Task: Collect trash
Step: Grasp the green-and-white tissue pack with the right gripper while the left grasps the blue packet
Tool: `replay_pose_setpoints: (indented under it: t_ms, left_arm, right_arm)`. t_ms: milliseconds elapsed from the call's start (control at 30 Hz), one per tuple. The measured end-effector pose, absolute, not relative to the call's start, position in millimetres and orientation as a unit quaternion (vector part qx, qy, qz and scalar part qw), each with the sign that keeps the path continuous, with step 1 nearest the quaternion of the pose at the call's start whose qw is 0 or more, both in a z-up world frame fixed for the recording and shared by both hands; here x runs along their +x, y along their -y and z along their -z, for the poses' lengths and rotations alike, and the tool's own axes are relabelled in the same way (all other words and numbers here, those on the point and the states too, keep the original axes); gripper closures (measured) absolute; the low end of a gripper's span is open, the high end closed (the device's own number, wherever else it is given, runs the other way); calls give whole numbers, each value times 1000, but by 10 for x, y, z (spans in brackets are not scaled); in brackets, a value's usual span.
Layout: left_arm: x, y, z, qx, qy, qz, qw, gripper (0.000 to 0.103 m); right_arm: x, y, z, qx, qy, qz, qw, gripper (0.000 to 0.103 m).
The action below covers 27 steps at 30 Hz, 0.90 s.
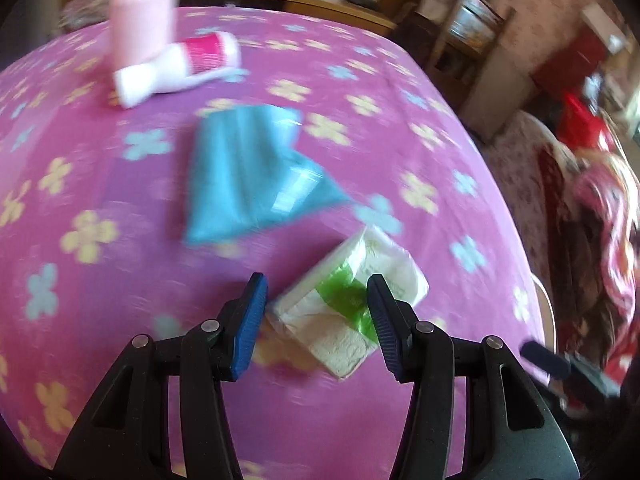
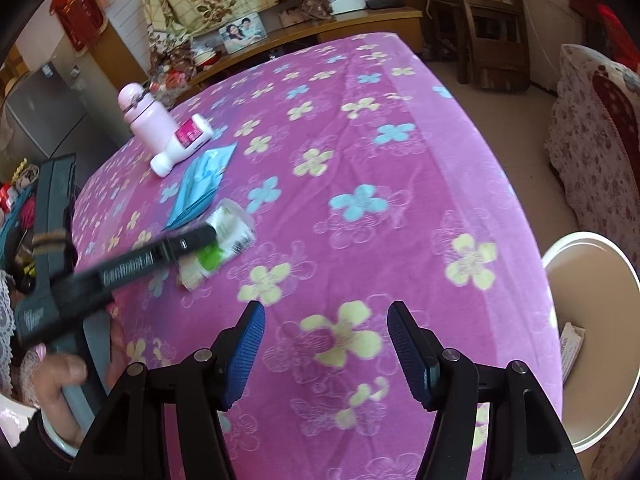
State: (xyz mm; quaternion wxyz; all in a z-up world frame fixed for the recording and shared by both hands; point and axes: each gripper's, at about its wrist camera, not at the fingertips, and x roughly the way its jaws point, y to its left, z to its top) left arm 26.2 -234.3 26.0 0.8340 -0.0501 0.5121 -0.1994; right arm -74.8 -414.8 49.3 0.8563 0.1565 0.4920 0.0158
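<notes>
A white and green tissue pack [image 1: 352,280] lies on the pink flowered tablecloth [image 1: 100,200]. My left gripper [image 1: 316,282] hovers over it with its blue pads on either side, open and not pressing; the picture is blurred by motion. In the right wrist view the left gripper [image 2: 200,238] reaches in from the left over the same pack [image 2: 228,232], with a person's hand [image 2: 60,376] on its handle. My right gripper [image 2: 326,310] stands open above bare cloth, nothing between its fingers. A blue flat packet [image 1: 248,172] [image 2: 202,184] lies just beyond the pack.
A white bottle with a pink label [image 2: 182,144] lies on its side beside an upright pink flask [image 2: 146,120] at the far left. A white round bin [image 2: 592,240] stands off the table's right edge, with a paper scrap [image 2: 572,344] inside. A flower-covered chair [image 2: 592,140] is behind it.
</notes>
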Motion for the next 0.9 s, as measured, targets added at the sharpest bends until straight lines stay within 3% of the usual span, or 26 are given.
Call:
replay_pose_setpoints:
  t_ms: [233, 367, 500, 633, 700, 900]
  left_arm:
    - [101, 2436, -334, -81, -524, 270, 803, 53]
    - [94, 2195, -457, -74, -516, 242, 818, 53]
    - [200, 1858, -512, -66, -509, 193, 836, 53]
    - [416, 1552, -512, -107, -505, 145, 844, 53]
    - [525, 1483, -523, -128, -498, 130, 848, 45]
    - [796, 1630, -529, -135, -493, 119, 851, 42]
  right_arm:
    - [-761, 4234, -531, 163, -485, 0, 859, 42]
    - [-690, 4140, -517, 161, -487, -9, 858, 41]
    - [-508, 3968, -480, 177, -484, -19, 857, 33]
    - [-265, 3772, -416, 177, -487, -16, 855, 33]
    - [-146, 3652, -381, 173, -487, -14, 856, 30]
    - [-44, 3491, -269, 119, -477, 11, 871, 29]
